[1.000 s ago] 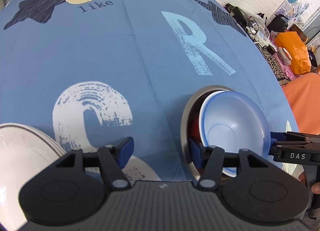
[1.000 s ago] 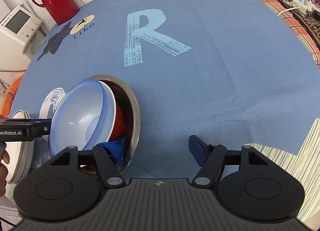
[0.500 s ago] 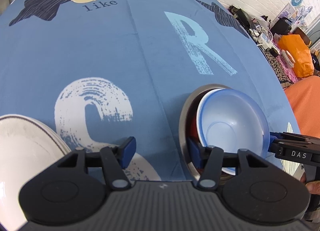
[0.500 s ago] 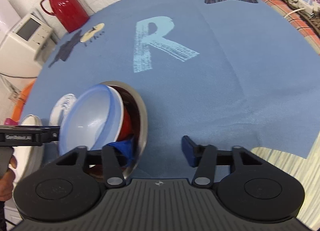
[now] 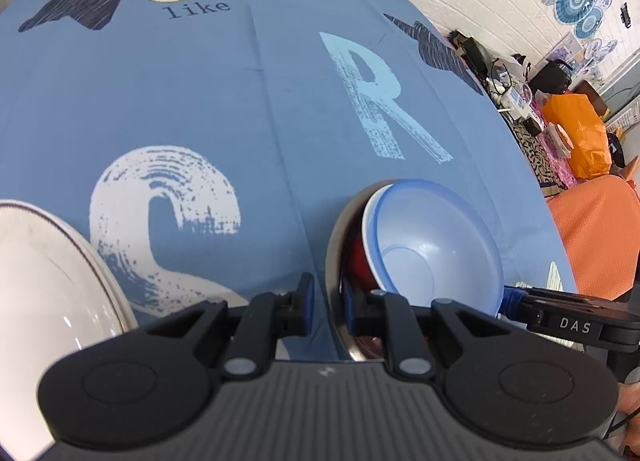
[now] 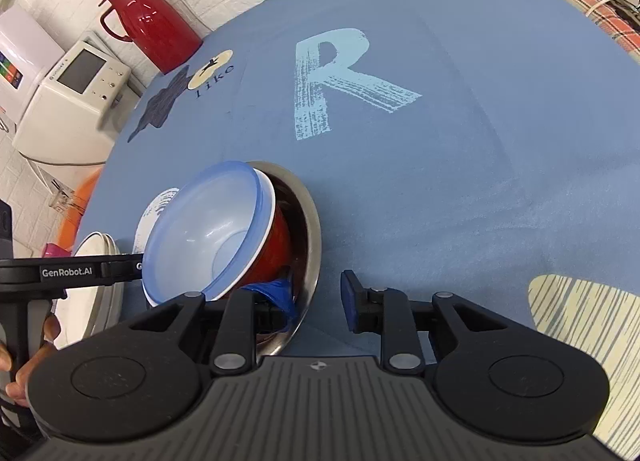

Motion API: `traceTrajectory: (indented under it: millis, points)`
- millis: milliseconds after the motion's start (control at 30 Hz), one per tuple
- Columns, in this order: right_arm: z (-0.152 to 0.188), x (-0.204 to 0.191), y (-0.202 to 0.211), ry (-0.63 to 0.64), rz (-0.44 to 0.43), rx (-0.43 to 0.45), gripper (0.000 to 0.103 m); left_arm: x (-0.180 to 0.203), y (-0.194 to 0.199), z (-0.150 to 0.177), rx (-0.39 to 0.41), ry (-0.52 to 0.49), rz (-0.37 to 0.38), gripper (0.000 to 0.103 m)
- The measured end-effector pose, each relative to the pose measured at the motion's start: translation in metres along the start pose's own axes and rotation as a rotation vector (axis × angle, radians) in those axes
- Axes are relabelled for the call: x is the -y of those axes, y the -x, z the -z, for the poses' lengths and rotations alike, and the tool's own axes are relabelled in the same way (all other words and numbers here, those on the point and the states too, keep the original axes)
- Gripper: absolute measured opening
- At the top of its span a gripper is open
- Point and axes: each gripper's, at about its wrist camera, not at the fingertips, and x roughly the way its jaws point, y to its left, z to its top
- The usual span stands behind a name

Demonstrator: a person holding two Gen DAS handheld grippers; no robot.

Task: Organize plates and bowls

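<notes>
Left wrist view puts my left gripper [image 5: 325, 303] narrowed on the rim of the steel bowl [image 5: 334, 245] lower centre, nested red bowl [image 5: 360, 261] and pale blue plastic bowl [image 5: 436, 249] inside; my right gripper [image 6: 316, 297] straddles the opposite rim half-open, so I should close evenly before lifting.

I'm working in a lived-in home room, by the look of it: a printed blue tablecloth [image 6: 460, 165] fills both views, a red thermos jug [image 6: 152, 17] and white countertop appliance [image 6: 68, 101] stand upper left, and decorative plates [image 5: 578, 1] hang on white brick (upper right, left camera).
</notes>
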Motion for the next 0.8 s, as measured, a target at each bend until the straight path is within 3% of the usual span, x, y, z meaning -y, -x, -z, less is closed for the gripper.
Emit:
traceTrajectory:
  millis: [267,333,433,500,567,800]
  points:
    - [-0.003,-0.028,-0.007,0.199,0.177,-0.002,0.025,-0.001,0.0,0.002,0.008,0.018,0.0,0.018]
    - [-0.004,-0.022,-0.008,0.152,0.165,-0.005,0.025,-0.002,0.001,0.003,0.009,0.015,0.002,0.018]
    - [0.0,-0.01,-0.005,0.084,0.088,0.023,0.013,0.0,0.002,0.003,0.006,-0.004,-0.012,0.017]
    - [0.002,-0.006,-0.004,0.037,0.04,0.04,0.004,0.003,0.002,0.003,0.01,-0.008,0.0,0.007]
    - [0.004,-0.005,-0.003,-0.007,0.021,0.043,0.002,0.005,0.002,0.003,0.012,-0.005,0.01,0.0]
    - [0.007,-0.01,-0.002,-0.036,0.039,0.014,0.003,0.012,0.009,0.001,0.035,-0.021,0.026,0.0]
